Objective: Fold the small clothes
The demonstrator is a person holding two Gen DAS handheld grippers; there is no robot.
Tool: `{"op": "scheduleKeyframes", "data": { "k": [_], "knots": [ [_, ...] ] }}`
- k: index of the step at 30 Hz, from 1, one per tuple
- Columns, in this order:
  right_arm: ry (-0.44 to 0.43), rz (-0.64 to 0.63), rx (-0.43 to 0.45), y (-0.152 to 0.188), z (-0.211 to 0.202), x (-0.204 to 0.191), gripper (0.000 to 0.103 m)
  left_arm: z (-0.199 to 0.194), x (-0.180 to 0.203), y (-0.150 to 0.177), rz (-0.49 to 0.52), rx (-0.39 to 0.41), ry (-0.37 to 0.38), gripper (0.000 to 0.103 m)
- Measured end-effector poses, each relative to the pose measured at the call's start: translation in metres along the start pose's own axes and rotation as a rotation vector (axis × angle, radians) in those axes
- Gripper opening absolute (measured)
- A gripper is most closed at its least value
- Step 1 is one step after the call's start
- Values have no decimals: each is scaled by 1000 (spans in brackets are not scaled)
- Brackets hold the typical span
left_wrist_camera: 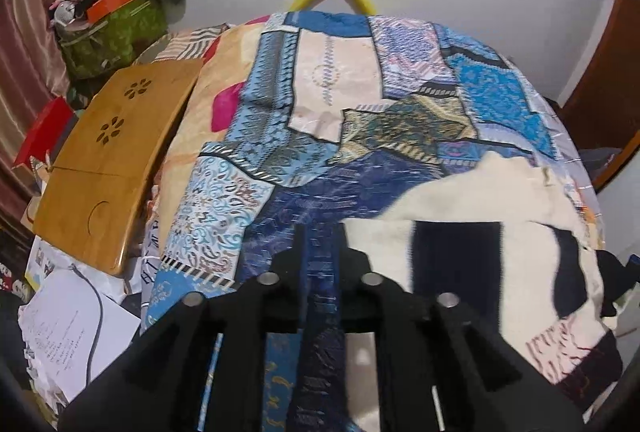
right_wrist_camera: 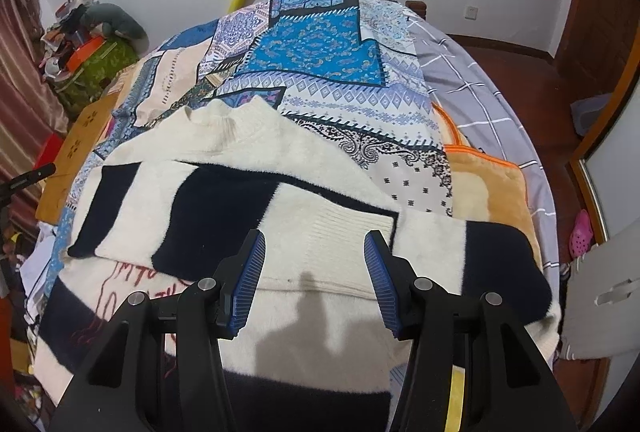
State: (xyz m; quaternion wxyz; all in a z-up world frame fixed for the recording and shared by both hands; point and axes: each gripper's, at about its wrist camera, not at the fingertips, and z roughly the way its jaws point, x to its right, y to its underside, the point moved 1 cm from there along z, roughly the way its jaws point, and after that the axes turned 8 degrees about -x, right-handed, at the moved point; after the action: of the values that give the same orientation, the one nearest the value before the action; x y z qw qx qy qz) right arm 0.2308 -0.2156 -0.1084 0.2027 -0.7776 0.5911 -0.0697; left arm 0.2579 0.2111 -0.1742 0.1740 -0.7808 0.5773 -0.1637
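the cream and navy sweater [right_wrist_camera: 248,167] lies on the patchwork bedspread [right_wrist_camera: 320,51], at the near edge of the bed, both sleeves folded across its front. right gripper [right_wrist_camera: 314,282] hangs over one sleeve's ribbed cuff, its tongs apart and empty. left gripper [left_wrist_camera: 320,244] is over bare bedspread beside the sweater, tongs slightly apart, gripping nothing.

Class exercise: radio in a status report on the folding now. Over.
Right gripper open, empty, above the sweater. Left gripper barely apart, empty, over the bedspread. Sleeves already folded across. Nothing in the way.
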Motion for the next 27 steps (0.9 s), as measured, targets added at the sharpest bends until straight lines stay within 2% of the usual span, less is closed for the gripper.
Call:
{"op": "scheduleKeyframes", "data": {
  "k": [1, 3, 6, 15, 20, 22, 24, 27],
  "knots": [
    [1, 4, 4, 1, -3, 2, 48, -4, 4, 1, 6, 8, 3, 22],
    [5, 15, 17, 4, -9, 6, 57, -15, 12, 3, 23, 33, 1, 38],
    [12, 30, 40, 8, -19, 14, 58, -32, 27, 5, 59, 76, -5, 51],
    [63, 113, 100, 27, -58, 60, 59, -65, 84, 12, 149, 137, 72, 78],
    [113, 184, 109, 46, -76, 102, 60, -59, 131, 16, 227, 111, 110, 81],
    [136, 215, 98, 54, -79, 122, 63, -54, 147, 18, 253, 94, 117, 81],
    [152, 241, 90, 61, -79, 138, 71, -45, 166, 20, 280, 68, 126, 81],
    [170, 287, 75, 75, -76, 162, 72, -34, 188, 25, 307, 37, 139, 81]
  ]
}}
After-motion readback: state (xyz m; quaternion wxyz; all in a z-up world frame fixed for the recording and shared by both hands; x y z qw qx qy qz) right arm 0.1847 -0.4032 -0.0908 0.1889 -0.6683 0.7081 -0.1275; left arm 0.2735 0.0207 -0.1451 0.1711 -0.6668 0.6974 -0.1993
